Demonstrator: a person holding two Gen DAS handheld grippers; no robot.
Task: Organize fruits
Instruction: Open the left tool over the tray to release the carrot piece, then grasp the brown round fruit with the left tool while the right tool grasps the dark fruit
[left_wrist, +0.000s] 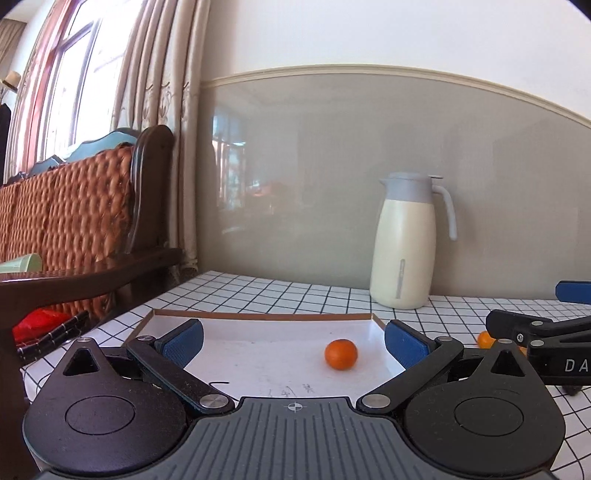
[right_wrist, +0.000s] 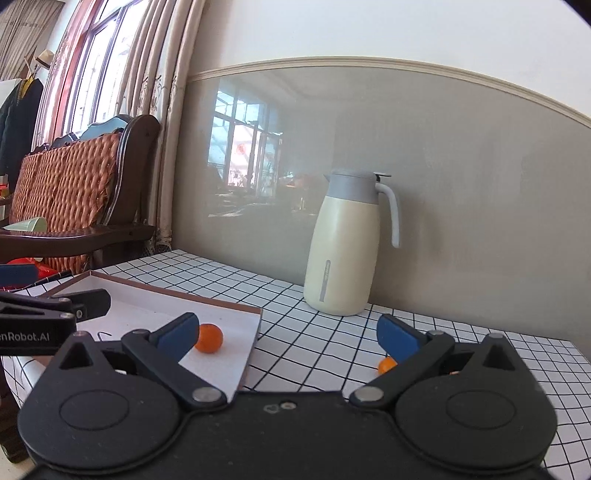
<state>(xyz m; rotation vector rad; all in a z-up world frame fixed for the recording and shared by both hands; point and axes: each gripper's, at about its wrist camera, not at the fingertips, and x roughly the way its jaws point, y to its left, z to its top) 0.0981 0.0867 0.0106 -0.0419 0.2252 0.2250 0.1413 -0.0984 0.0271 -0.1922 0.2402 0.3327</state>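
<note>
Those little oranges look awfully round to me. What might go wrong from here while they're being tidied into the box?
The orange in the tray lies loose on the smooth floor of the shallow white tray, so a bump could roll it.

The orange on the tablecloth sits partly hidden behind the open right gripper's blue pad, so closing might nudge it away rather than catch it.

The left gripper hovers close beside; the two could knock together.

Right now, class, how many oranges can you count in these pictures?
2. One orange lies in the white tray; a second orange sits on the checked tablecloth, half hidden behind the right gripper. Others may be hidden.
</note>
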